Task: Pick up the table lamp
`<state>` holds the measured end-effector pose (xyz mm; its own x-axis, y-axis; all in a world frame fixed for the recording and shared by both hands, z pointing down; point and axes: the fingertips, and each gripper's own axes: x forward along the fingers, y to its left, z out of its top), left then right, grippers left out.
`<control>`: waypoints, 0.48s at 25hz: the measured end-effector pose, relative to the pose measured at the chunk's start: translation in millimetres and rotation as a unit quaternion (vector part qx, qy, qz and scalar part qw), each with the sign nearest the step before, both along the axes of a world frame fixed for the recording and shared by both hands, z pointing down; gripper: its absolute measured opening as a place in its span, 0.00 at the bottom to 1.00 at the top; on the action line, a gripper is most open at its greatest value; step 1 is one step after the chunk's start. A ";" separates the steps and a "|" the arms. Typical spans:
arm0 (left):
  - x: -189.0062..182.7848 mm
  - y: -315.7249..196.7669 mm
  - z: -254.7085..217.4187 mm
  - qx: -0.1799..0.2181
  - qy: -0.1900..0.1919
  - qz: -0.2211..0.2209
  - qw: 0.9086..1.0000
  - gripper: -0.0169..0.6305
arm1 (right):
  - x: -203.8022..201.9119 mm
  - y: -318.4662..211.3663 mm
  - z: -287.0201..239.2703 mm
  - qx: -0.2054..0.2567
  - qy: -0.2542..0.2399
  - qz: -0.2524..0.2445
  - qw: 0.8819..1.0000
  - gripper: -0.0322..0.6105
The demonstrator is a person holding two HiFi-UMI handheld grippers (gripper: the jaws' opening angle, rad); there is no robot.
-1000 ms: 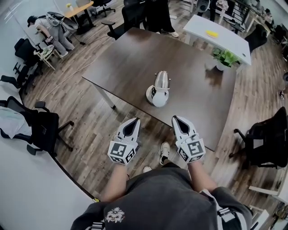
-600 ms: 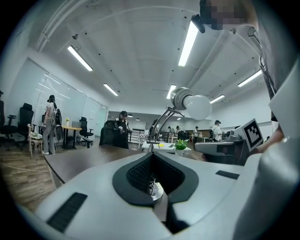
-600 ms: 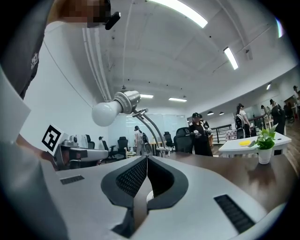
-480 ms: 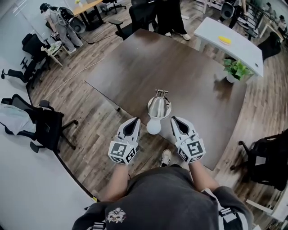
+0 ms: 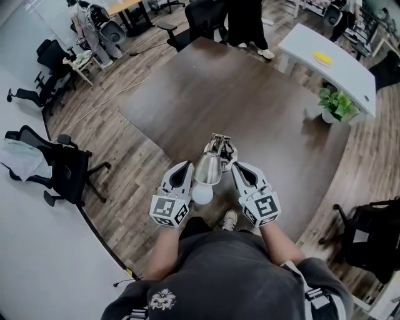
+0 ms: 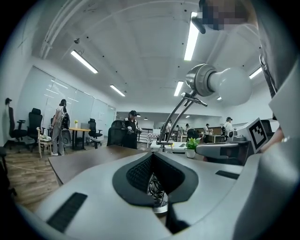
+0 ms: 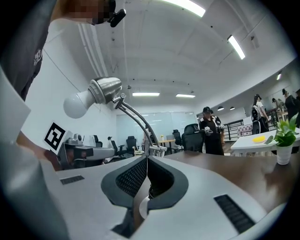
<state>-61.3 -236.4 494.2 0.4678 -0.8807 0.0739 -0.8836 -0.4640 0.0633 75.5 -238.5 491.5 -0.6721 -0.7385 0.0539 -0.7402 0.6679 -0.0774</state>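
The table lamp (image 5: 208, 167) stands at the near edge of the dark brown table (image 5: 250, 94); its silver shade and white bulb (image 5: 201, 195) lean out toward me. My left gripper (image 5: 185, 167) is just left of the shade and my right gripper (image 5: 237, 167) just right of it, both shut and empty, neither touching the lamp. In the left gripper view the lamp (image 6: 206, 82) arches at the upper right beyond the shut gripper (image 6: 152, 154). In the right gripper view the lamp (image 7: 105, 89) rises at the upper left past the shut gripper (image 7: 146, 157).
A potted plant (image 5: 337, 106) sits at the table's far right, and a white table (image 5: 312, 44) lies behind it. Office chairs stand on the left (image 5: 62, 169) and right (image 5: 369, 231). A person (image 5: 247, 19) stands at the far end. My shoe (image 5: 230, 219) is below the table edge.
Both grippers have moved forward from short of the table edge to either side of the lamp's shade. The lamp now sits between them. Both stay shut.
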 end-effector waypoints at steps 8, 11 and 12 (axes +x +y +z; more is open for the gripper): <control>-5.1 -24.9 5.9 -0.010 -0.004 0.011 1.000 0.04 | -4.3 -23.0 8.8 -0.013 0.008 0.016 1.000 0.09; -9.4 -34.7 6.1 -0.011 -0.005 0.018 1.000 0.04 | -5.9 -31.5 16.0 -0.024 0.011 0.029 0.999 0.09; -10.9 -37.6 6.5 -0.012 -0.005 0.020 1.000 0.04 | -7.2 -33.9 17.7 -0.026 0.013 0.032 0.999 0.09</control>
